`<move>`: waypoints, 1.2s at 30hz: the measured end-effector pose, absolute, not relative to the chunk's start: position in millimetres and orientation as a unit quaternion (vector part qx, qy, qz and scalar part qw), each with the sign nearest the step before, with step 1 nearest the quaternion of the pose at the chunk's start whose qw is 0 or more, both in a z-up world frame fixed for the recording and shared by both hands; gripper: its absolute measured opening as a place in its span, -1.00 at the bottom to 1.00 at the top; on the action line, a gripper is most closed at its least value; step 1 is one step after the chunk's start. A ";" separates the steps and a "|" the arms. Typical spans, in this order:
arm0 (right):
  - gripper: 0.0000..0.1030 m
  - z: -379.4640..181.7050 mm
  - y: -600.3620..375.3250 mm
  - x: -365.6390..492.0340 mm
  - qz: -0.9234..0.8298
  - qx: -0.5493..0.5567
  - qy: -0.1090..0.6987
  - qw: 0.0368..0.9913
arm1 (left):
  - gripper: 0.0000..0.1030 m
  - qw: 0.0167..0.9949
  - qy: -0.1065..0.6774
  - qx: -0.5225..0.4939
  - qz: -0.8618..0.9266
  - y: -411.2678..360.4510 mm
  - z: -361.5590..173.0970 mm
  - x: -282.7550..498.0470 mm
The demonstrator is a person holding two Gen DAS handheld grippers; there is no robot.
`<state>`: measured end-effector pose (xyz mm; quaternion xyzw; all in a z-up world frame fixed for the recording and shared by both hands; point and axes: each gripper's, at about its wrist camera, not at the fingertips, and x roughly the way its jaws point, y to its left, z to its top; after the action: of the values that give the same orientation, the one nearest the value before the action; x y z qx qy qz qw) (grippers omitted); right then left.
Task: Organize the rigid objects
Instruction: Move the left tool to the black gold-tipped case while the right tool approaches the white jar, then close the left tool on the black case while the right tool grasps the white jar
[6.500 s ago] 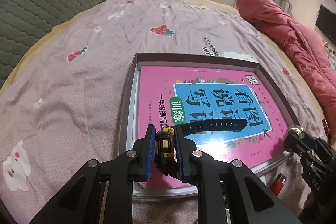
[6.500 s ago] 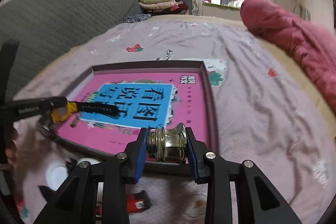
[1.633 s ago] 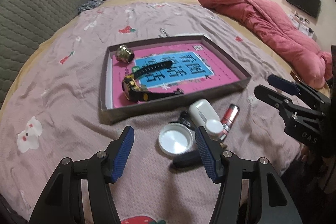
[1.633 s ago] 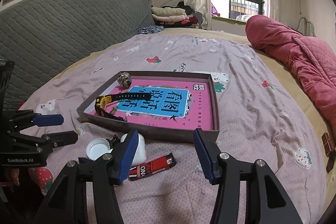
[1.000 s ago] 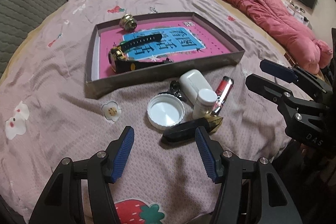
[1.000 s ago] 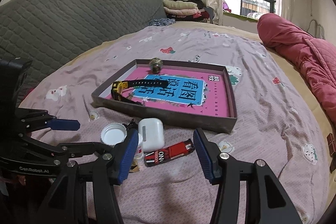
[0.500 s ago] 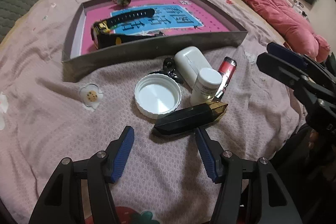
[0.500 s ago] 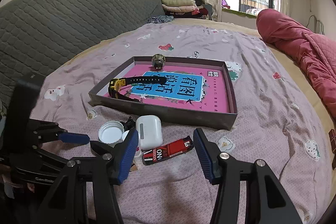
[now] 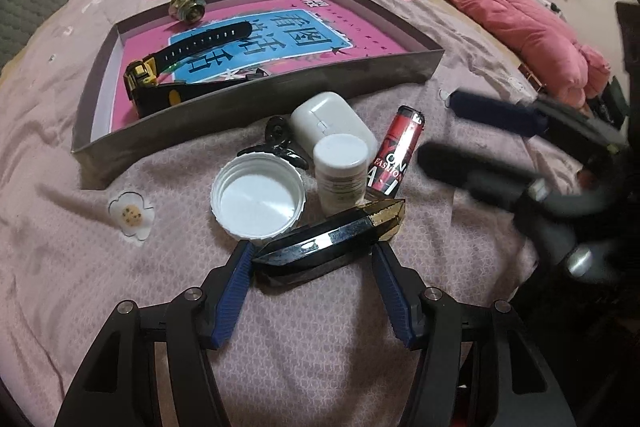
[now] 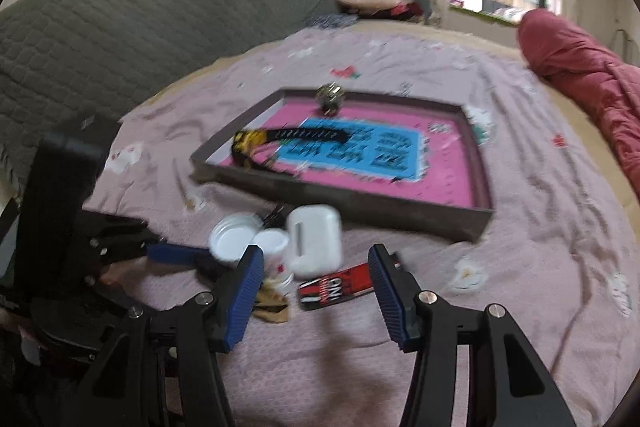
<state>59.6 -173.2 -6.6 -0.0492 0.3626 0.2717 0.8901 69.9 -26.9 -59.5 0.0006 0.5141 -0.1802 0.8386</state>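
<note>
My left tongs (image 9: 312,263) stand wide open and empty, one blue pad on either side of the black and gold faceted case (image 9: 332,237), which lies on the bed (image 9: 60,247); whether either pad touches it I cannot tell. My right tongs (image 10: 316,287) are also open and hold nothing, above the red lighter (image 10: 340,285) and white earbud case (image 10: 314,241). The watch (image 9: 176,67) and brass fitting (image 9: 187,6) lie in the box lid (image 9: 248,103). A white cap (image 9: 258,201) and small bottle (image 9: 342,173) sit just outside it.
</note>
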 end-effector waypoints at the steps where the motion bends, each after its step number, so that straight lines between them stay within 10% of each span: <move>1: 0.05 -9.5 -169.7 61.5 0.276 -0.054 0.368 0.886 | 0.21 0.838 0.515 -0.004 -0.182 -26.0 -60.0 70.9; 23: 0.05 -29.7 -132.4 87.3 0.342 -0.096 0.391 0.849 | 0.19 0.824 0.521 -0.019 -0.222 -22.4 -60.8 71.0; 36: -0.46 -38.8 -126.2 91.3 0.360 -0.095 0.405 0.835 | 0.19 0.823 0.520 -0.010 -0.228 -28.7 -63.3 74.4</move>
<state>91.3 -126.2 -38.8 -0.0948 0.4055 0.3602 0.8348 74.4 -28.7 -63.3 -0.0105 0.5195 -0.2283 0.8233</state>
